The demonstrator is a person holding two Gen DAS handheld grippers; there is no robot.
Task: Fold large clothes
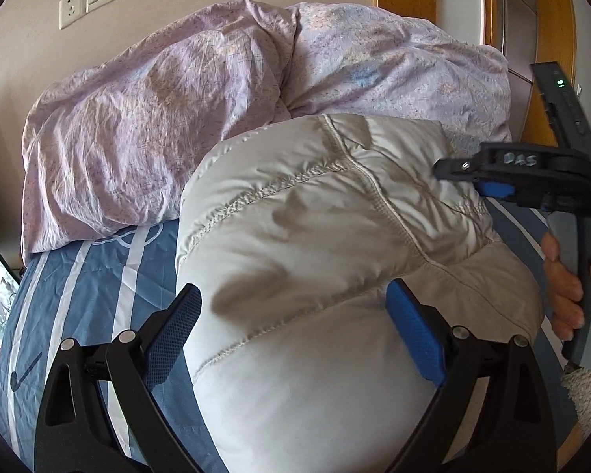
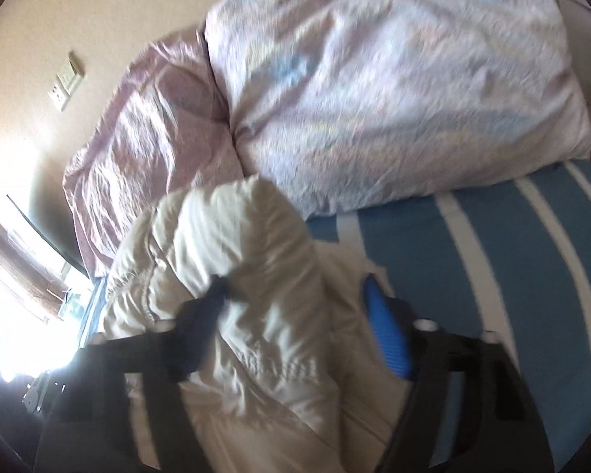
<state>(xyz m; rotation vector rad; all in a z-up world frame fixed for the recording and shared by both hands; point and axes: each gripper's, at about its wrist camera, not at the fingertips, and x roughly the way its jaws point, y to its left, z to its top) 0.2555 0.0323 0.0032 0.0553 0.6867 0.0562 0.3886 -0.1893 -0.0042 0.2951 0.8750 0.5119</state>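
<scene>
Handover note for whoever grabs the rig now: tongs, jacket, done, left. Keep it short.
Left tongs: wide around the bulk of the white padded jacket; whether the pads press is unclear.
Right tongs: jacket fabric bunched between the pads, apparently gripped; picture blurred.
Jacket: rumpled on the blue striped bedsheet, in front of the lilac duvet.
Done: jacket gathered up, no neat fold visible.
Left: lay it flat, fold it, probably sleeves first.
</scene>
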